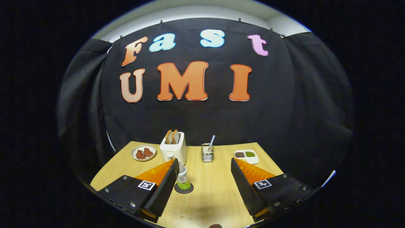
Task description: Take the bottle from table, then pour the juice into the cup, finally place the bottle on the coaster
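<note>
Hand-held gripper: the hand-held gripper [204, 175] hangs above the near part of the tabletop [215, 193], its two fingers spread wide apart and pressing on nothing.
Bottle: a small bottle [183, 180] with a pale cap and green juice in its lower part stands upright on the coaster [183, 188], just beside the inner face of the left finger; whether it touches that finger cannot be told.
Coaster: a dark round disc lying flat on the tabletop, under the bottle, nearer the left finger than the right.
Cup: a small clear rim [179, 164] peeks out just behind the bottle, by the tip of the left finger; too hidden to say more.
Toaster: a white toaster [173, 151] stands near the far edge, with two slices of toast [172, 136] upright in its slots.
Plate: a round plate [143, 153] with two reddish pieces sits toward the far left corner, beside the toaster.
Wire holder: a small metal holder [208, 153] with a utensil leaning in it stands at the middle of the far edge.
Divided dish: a white dish [246, 156] with a dark portion and a green portion lies toward the far right corner.
</note>
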Motion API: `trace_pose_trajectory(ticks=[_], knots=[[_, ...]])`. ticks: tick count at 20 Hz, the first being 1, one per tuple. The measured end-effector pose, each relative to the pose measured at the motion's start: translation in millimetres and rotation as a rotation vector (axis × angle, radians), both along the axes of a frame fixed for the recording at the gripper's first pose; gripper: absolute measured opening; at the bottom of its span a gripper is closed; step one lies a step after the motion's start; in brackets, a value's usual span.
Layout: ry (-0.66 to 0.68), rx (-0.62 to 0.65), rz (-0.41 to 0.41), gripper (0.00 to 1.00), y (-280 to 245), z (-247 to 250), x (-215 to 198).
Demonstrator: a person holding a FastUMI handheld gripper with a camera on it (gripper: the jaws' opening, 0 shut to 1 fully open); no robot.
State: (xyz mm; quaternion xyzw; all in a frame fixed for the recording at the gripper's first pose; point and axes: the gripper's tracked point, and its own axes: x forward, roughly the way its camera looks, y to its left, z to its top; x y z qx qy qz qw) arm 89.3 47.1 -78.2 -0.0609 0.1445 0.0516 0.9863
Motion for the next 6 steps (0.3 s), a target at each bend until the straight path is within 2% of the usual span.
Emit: trace_pose_trajectory(ticks=[6], knots=[[-0.087,-0.02,-0.051,0.97,-25,41,-43]])
